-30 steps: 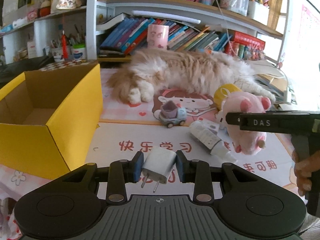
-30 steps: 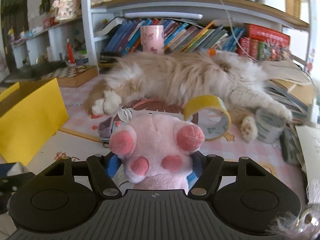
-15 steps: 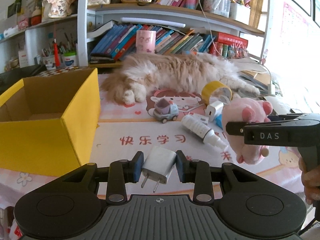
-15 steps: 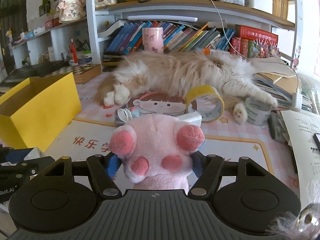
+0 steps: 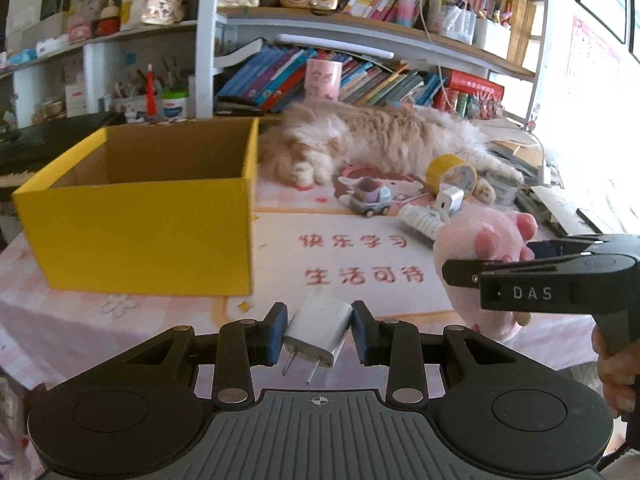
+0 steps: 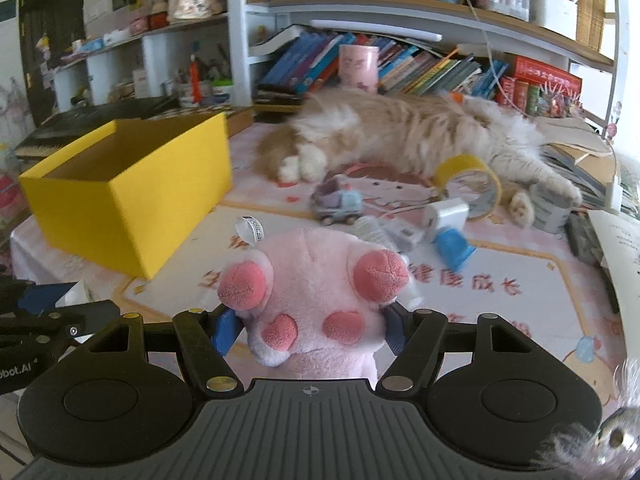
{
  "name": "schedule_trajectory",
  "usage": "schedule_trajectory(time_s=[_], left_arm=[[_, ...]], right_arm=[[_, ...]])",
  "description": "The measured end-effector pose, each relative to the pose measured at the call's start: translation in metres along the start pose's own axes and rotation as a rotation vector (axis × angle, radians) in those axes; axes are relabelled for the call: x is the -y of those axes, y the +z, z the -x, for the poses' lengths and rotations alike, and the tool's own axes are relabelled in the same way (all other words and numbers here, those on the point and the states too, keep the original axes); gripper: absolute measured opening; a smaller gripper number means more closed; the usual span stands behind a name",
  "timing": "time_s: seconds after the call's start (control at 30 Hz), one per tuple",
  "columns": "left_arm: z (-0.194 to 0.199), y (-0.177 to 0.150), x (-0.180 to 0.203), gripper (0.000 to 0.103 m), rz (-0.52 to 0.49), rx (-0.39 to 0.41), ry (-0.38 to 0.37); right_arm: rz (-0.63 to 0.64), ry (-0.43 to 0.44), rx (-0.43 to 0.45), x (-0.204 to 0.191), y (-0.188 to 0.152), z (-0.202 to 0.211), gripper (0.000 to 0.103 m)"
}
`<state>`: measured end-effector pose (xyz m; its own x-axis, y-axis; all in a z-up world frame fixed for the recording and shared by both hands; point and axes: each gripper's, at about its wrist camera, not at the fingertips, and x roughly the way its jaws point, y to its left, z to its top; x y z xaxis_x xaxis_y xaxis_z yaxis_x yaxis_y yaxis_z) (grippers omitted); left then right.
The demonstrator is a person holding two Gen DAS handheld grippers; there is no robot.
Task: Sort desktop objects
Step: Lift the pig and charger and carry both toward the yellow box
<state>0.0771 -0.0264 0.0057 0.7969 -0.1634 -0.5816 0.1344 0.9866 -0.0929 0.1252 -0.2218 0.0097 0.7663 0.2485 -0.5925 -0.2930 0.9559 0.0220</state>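
The right claw (image 6: 310, 326) grips a pink plush (image 6: 312, 296), blue pads pressed into its sides. Left of the plush stands a yellow box (image 6: 132, 200). Beyond the plush lie a toy car (image 6: 338, 204), a tape roll (image 6: 468, 184) and a cat (image 6: 420, 136).

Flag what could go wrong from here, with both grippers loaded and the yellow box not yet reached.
1. The left gripper pinches the white charger only at its side edges, tilted, so it might twist free.
2. The pink plush toy bulges from the right gripper and may brush the yellow box wall.
3. The cat lying by the remaining items could stir and scatter them.
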Motion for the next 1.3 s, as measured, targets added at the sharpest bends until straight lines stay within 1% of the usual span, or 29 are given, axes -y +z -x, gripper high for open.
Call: schedule_trajectory(time_s=[0.33,0.73,1.0,1.3], left_arm=[[0.033,-0.025,-0.025,0.033,-0.010,-0.045,0.009],[0.057,-0.046,-0.047,0.033,-0.017,-0.086,0.039],[0.066,-0.052,-0.052,0.033,-0.031,-0.081,0.033],[0.071,-0.053,-0.059,0.033,-0.004,-0.068,0.038]], right_arm=[[-0.041,-0.006,-0.040,-0.039,-0.028,0.019,0.066],[-0.071,0.018,-0.078,-0.076,-0.055,0.032,0.066],[-0.086,0.012,-0.084,-0.088,-0.065,0.040,0.066],[-0.053,0.018,-0.079,-0.098,-0.067,0.048,0.066]])
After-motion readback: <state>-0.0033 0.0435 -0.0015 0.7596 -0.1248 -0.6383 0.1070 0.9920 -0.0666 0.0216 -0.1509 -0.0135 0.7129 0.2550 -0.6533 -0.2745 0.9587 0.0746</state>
